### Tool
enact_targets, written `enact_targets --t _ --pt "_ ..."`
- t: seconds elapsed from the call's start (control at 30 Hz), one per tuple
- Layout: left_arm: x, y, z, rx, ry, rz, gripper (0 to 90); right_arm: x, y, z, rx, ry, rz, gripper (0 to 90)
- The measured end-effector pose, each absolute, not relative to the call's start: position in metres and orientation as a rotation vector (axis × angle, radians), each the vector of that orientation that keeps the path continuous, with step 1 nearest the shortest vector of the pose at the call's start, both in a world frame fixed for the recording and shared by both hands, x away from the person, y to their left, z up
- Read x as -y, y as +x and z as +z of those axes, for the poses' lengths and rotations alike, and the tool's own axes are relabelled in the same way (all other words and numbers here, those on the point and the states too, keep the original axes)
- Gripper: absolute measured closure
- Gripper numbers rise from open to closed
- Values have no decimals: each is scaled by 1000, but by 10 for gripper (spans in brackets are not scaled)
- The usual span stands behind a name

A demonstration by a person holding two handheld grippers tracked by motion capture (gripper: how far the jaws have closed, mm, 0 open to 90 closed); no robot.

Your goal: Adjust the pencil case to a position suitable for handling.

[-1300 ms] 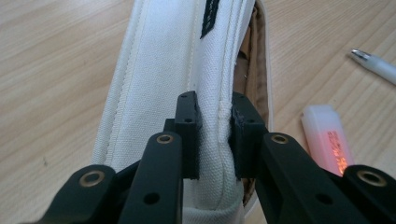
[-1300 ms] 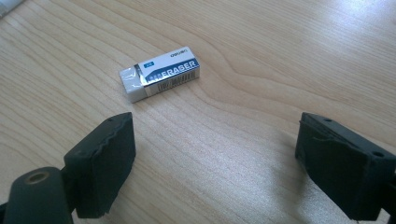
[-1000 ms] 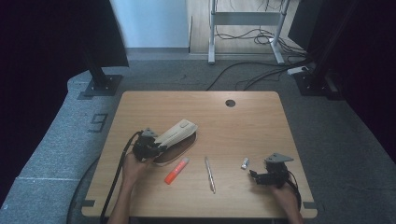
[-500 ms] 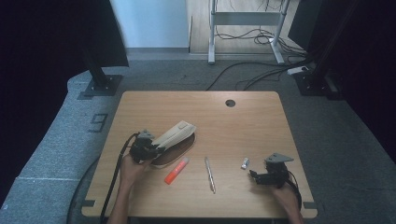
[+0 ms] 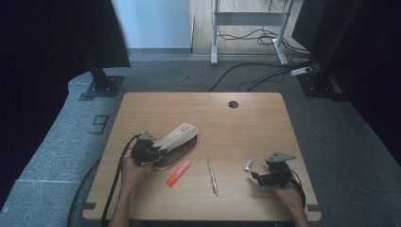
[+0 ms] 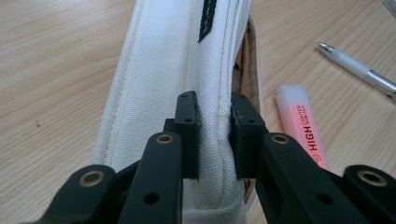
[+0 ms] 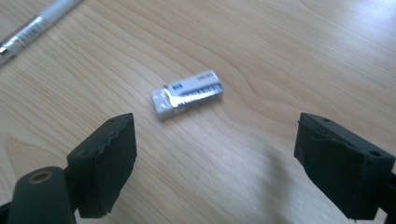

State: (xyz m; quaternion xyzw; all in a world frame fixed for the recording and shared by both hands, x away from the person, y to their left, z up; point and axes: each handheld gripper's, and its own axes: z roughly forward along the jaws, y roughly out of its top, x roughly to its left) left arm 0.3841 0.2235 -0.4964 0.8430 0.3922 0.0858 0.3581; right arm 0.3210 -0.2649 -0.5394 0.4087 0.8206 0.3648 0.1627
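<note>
Between clamped left hand-held gripper [image 6: 212, 135] jaws: pencil case [image 6: 173, 70], contents seemingly hidden.

Pencil case [image 6: 173, 70] far end cut off by top edge, highlighter [image 6: 301, 128] label partly hidden by jaw, eraser [image 7: 188, 94] print blurred, unreadable

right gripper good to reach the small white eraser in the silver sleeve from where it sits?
Probably yes. The right gripper is open, and the small white eraser in its silver sleeve lies flat just ahead of the jaws on bare wooden table, with nothing between them.
</note>
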Motion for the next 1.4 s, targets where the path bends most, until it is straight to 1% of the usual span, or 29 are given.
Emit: enact_targets --t 0.27,0.6,0.83,1.1,1.2,1.4 --pt "-223 384 -497 -1011 2175 218 758 251 332 -540 -2402 1096 1028 138" --pt "-225 385 -497 -1016 2165 208 758 245 344 -543 -2420 1090 1021 199" --pt "-225 385 -497 -1013 2166 205 755 239 348 -545 -2443 1056 1013 286" --pt "-225 385 -498 -1014 2165 197 754 240 351 -545 -2467 1020 1028 407" --pt "-225 385 -498 -1014 2164 194 754 240 351 -545 -2474 1013 1030 436" --pt "-225 385 -498 -1015 2158 195 754 240 351 -545 -2465 1023 1025 451"
